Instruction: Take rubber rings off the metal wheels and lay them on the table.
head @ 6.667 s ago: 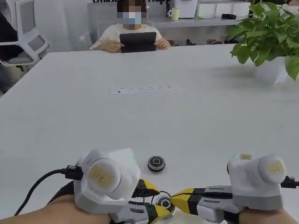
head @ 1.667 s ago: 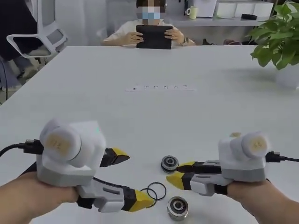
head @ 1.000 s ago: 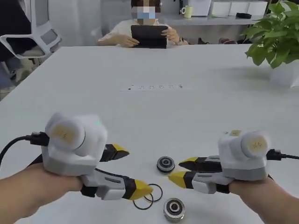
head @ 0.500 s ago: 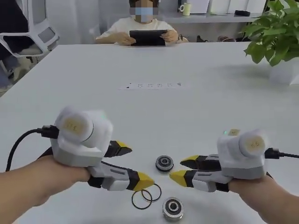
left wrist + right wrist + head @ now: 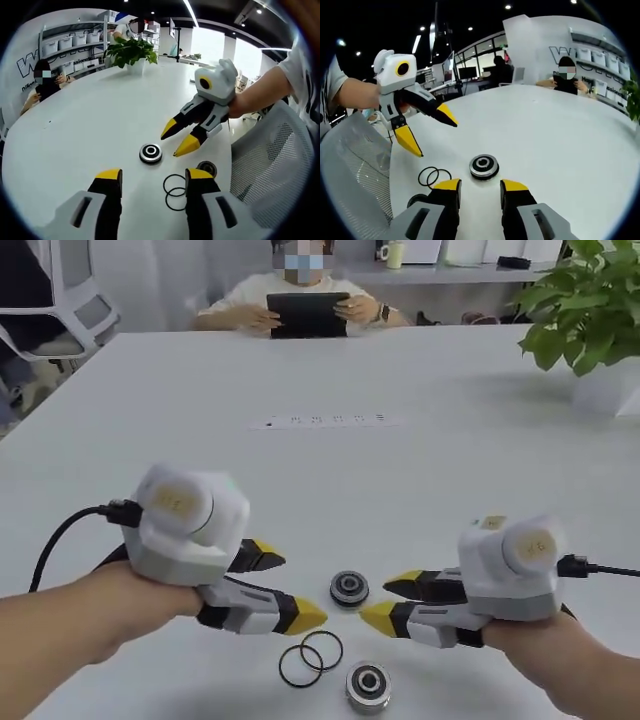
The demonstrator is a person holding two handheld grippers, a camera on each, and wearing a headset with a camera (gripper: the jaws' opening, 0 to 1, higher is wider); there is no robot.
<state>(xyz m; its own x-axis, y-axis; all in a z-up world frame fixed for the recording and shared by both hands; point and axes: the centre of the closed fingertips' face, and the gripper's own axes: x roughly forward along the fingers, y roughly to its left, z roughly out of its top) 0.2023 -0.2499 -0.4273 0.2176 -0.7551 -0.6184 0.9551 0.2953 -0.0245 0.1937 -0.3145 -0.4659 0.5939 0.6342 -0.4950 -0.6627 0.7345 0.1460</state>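
Rubber rings (image 5: 311, 658): 2, perhaps overlapping; metal wheels (image 5: 349, 588): 2; left tongs (image 5: 304, 588), right tongs (image 5: 374, 599) spread.

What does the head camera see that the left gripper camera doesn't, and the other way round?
Head view extras: the left gripper with its whole white body and black cable, and a mug on the far counter.

Left gripper view extras: shelves of white bins, ceiling lights and a mesh chair back.

Shared: the right gripper, jaws apart, two metal wheels, two black rubber rings lying on the white table, the potted plant and a seated person.
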